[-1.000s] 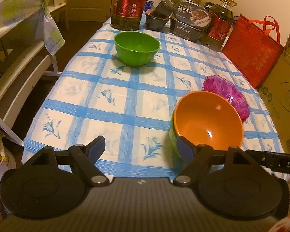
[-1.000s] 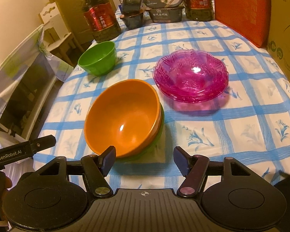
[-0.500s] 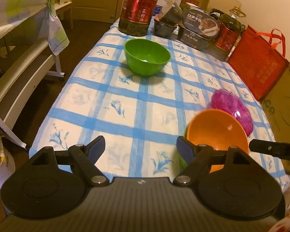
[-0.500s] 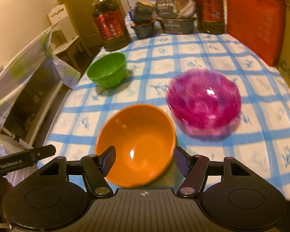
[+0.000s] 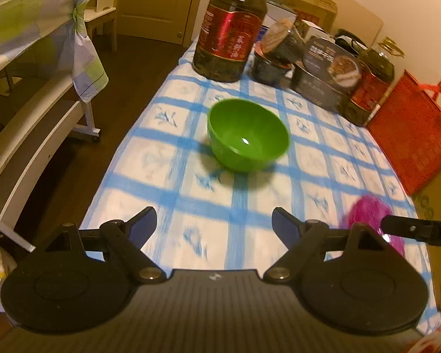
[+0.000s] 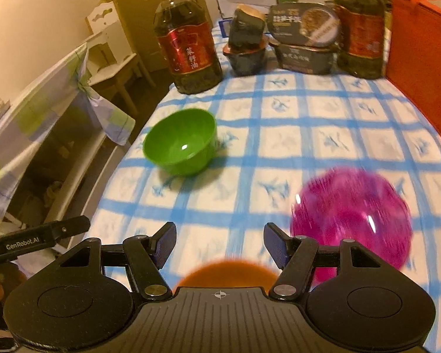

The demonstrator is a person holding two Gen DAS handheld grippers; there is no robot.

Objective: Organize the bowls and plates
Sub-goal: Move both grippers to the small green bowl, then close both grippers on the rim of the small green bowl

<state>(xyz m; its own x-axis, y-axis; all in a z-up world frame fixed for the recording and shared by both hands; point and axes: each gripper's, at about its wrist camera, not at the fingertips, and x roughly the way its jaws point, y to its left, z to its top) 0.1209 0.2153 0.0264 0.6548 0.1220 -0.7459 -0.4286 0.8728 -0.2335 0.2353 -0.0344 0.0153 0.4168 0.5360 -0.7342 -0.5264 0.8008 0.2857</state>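
Left hand-held gripper (image 5: 214,225): you hold it spread, nothing between the pads; its jaws have just been opening a little wider, over bare cloth short of the green bowl.
Right hand-held gripper (image 6: 219,240): you hold it part-spread and empty, over cloth at the near edge of the counter (image 6: 323,123).
Green bowl (image 5: 247,134): it stands upright toward the left edge, about midway back, apart from everything else. Smooth glossy plastic, deep and round with a thin rim.
Orange bowl (image 6: 225,273): only its rim shows at the near edge, below your right jaws. Smooth plastic; what it sits in is hidden.
Pink plates (image 6: 351,217): near the right side, blurred. Clear tinted plastic; the pattern is too smeared to tell.
Risk, bowl: a glossy round wall can squirt out of a pinch on the rim, and a nudge could slide it off the left edge.
Risk, cloth: the checked cloth may drag and wrinkle under a pushed bowl.
Risk, bottle (image 5: 230,26): a long reach could bump the tall oil bottle at the far edge.
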